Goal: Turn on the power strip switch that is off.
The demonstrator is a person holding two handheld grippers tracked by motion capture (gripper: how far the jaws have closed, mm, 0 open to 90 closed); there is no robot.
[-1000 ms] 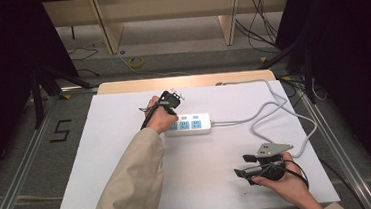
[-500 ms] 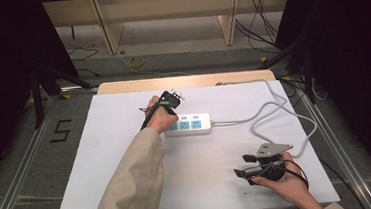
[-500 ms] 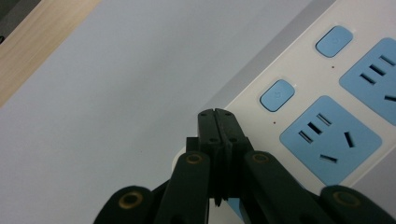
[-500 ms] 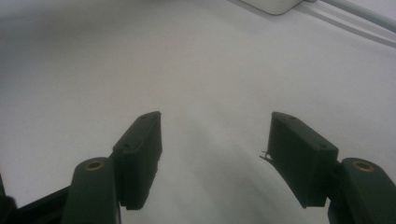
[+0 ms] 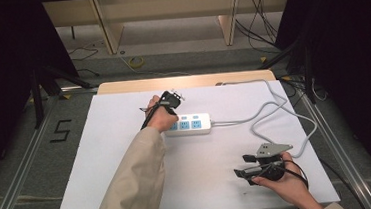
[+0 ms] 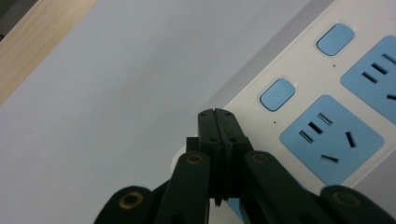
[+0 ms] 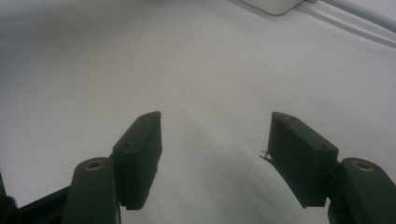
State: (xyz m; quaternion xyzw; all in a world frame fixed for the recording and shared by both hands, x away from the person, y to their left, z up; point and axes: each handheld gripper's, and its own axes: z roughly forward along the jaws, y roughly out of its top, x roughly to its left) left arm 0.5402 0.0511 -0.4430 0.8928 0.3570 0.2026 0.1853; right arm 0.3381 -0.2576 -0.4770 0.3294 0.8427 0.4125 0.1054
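Note:
A white power strip with blue sockets lies across the middle of the white table; its grey cable loops off to the right. My left gripper is shut with nothing between its jaws, its tip over the strip's left end. In the left gripper view the closed tips sit just beside a small blue switch button on the power strip, next to a blue socket. My right gripper rests near the table's front right, held in a hand, jaws wide apart over bare table.
The white tabletop has a wooden strip along its far edge. The cable's loops lie close behind the right gripper. Dark stands and floor cables surround the table. A corner of the power strip shows in the right gripper view.

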